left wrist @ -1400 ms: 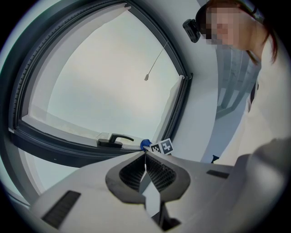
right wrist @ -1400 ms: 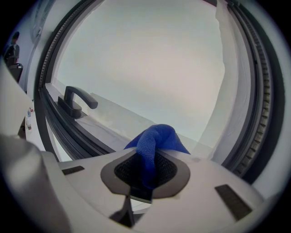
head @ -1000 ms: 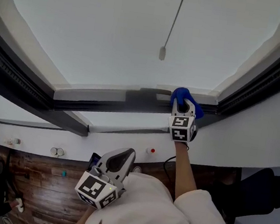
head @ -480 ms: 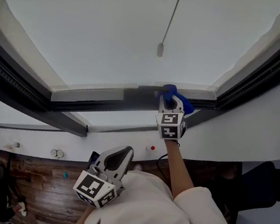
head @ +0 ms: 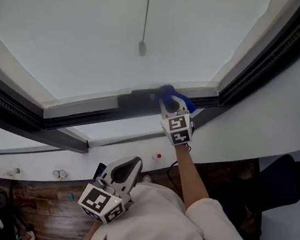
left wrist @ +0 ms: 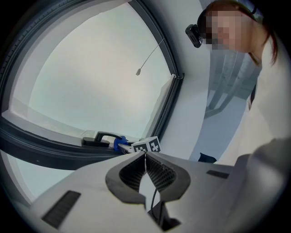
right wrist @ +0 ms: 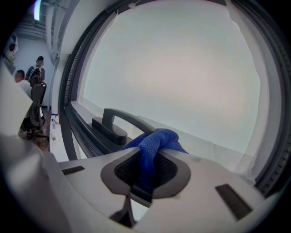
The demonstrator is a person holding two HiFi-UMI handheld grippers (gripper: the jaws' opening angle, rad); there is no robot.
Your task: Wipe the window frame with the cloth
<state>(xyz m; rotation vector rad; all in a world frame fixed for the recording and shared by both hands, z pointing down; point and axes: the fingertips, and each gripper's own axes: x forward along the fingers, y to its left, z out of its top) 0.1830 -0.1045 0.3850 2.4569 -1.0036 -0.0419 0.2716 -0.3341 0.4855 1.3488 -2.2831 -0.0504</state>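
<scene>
A blue cloth is pressed against the dark lower rail of the window frame, right beside the black window handle. My right gripper is shut on the cloth, which bunches out between its jaws, with the handle just to its left. My left gripper hangs low near the person's chest, away from the window, its jaws shut on nothing. From the left gripper view the cloth and handle show at the frame's lower edge.
A blind cord with a small weight hangs before the pane. The white sill runs under the frame, and a dark side rail climbs at the right. People and chairs stand far off at the left.
My right gripper has slid the blue cloth leftward along the lower rail, up to the window handle. The head view has swung. The left gripper has stayed put.
</scene>
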